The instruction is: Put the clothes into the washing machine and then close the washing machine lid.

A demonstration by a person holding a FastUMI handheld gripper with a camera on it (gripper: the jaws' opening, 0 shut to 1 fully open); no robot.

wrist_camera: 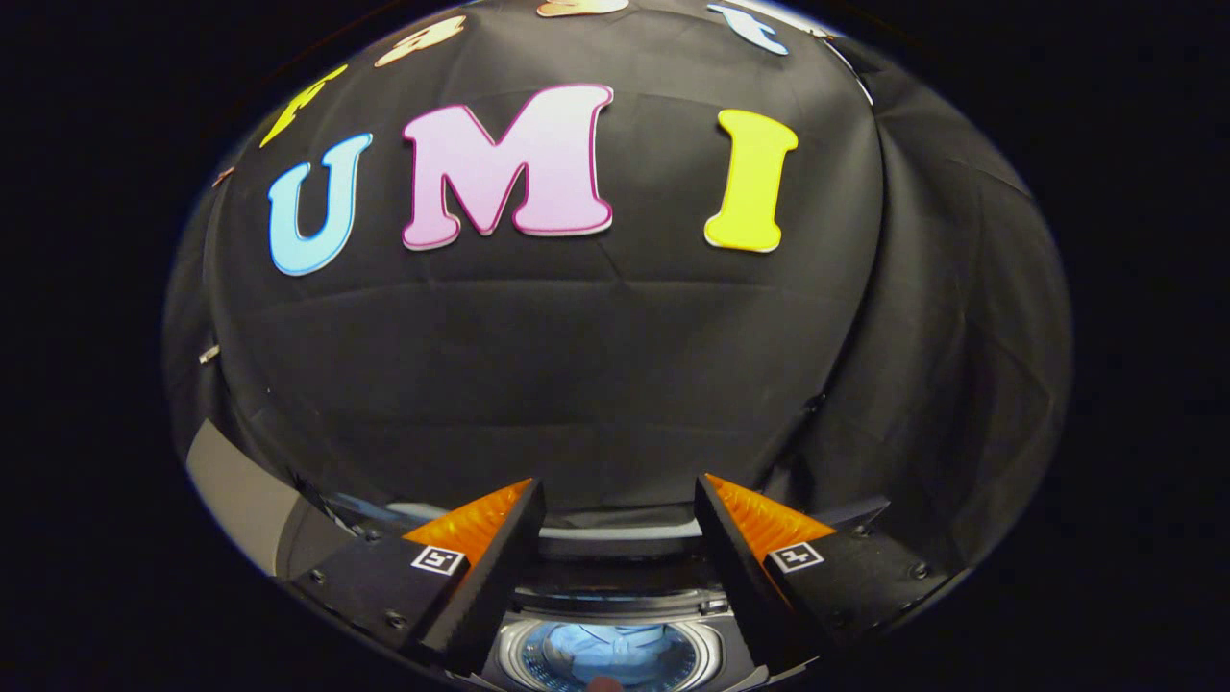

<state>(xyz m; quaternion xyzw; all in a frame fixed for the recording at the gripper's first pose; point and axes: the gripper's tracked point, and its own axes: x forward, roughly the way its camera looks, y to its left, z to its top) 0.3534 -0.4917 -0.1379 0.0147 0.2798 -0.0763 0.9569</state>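
My gripper (620,490) is open, its two fingers spread wide with nothing between them. Below and between the fingers lies the washing machine (615,567), seen from above with its lid up. Its round drum opening (610,655) shows pale blue cloth, the clothes (601,646), lying inside. The raised lid's edge (620,529) runs as a grey band just beyond the fingertips. The gripper hangs above the machine's top, apart from it.
The booth's black cloth wall (596,365) rises close behind the machine and folds round on the right (942,365). A pale grey panel (235,495) slants beside the machine to the left of the left finger.
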